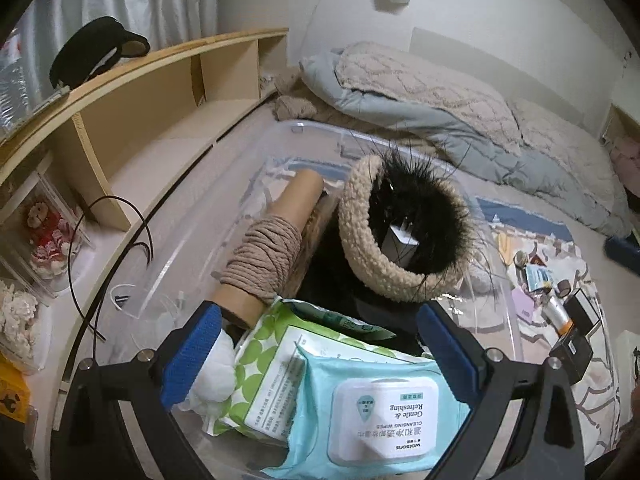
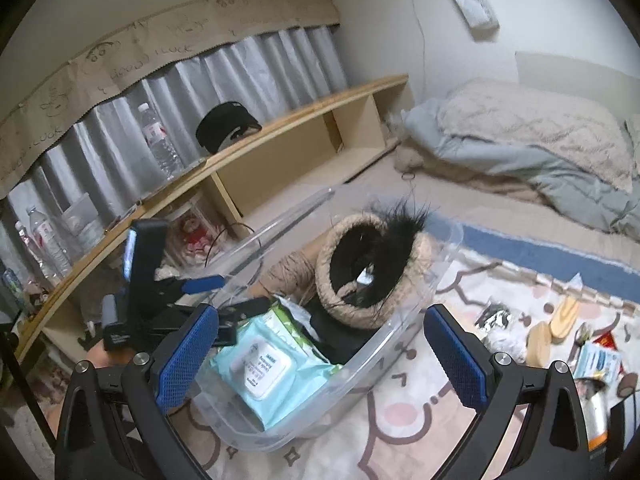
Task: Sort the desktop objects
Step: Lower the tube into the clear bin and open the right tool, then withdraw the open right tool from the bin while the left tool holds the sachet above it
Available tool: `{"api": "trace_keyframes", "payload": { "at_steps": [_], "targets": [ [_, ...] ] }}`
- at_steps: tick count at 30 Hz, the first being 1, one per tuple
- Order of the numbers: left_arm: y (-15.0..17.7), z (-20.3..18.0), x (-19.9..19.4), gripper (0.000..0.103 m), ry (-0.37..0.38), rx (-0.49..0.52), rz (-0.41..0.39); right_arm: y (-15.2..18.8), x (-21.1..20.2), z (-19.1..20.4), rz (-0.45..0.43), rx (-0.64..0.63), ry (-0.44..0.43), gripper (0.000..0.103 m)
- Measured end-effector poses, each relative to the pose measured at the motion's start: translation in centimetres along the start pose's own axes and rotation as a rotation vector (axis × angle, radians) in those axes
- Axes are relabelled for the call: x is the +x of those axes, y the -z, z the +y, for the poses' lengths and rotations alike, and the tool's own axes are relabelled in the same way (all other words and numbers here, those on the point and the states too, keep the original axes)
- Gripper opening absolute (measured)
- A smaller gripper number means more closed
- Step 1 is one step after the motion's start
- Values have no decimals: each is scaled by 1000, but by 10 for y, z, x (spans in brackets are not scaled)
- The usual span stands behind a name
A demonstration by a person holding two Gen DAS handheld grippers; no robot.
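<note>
A clear plastic bin (image 1: 512, 304) (image 2: 404, 328) sits on the patterned mat. It holds a light-blue wipes pack (image 1: 372, 408) (image 2: 260, 368), a green-dotted wipes pack (image 1: 272, 360), a cardboard tube wound with beige yarn (image 1: 268, 256), and a beige knit hat with black fur (image 1: 404, 236) (image 2: 372, 268). My left gripper (image 1: 320, 344) is open just above the wipes packs, empty; it also shows in the right wrist view (image 2: 208, 292). My right gripper (image 2: 320, 356) is open and empty, hovering over the bin's near corner.
Small items lie on the mat to the right: wooden pieces (image 2: 556, 324), packets (image 2: 600, 360), a tube (image 1: 560, 312), a black box (image 1: 576, 340). A low wooden shelf (image 1: 132, 92) (image 2: 280, 136) runs along the left. Bedding (image 1: 440, 92) (image 2: 532, 140) lies behind.
</note>
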State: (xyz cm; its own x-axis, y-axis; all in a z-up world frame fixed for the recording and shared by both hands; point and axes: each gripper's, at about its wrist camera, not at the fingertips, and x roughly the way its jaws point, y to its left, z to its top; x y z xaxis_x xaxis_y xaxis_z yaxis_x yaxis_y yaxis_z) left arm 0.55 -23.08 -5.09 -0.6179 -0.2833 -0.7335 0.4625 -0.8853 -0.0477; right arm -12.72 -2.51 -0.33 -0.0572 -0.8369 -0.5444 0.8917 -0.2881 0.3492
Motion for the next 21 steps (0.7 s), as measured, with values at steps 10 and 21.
{"api": "trace_keyframes", "payload": {
  "at_steps": [10, 21],
  "targets": [
    [1, 11, -16, 99, 21, -31, -44, 7, 9, 12, 11, -57, 39, 102],
    [7, -5, -65, 99, 25, -3, -155, 6, -19, 28, -116, -154, 86, 102]
  ]
}}
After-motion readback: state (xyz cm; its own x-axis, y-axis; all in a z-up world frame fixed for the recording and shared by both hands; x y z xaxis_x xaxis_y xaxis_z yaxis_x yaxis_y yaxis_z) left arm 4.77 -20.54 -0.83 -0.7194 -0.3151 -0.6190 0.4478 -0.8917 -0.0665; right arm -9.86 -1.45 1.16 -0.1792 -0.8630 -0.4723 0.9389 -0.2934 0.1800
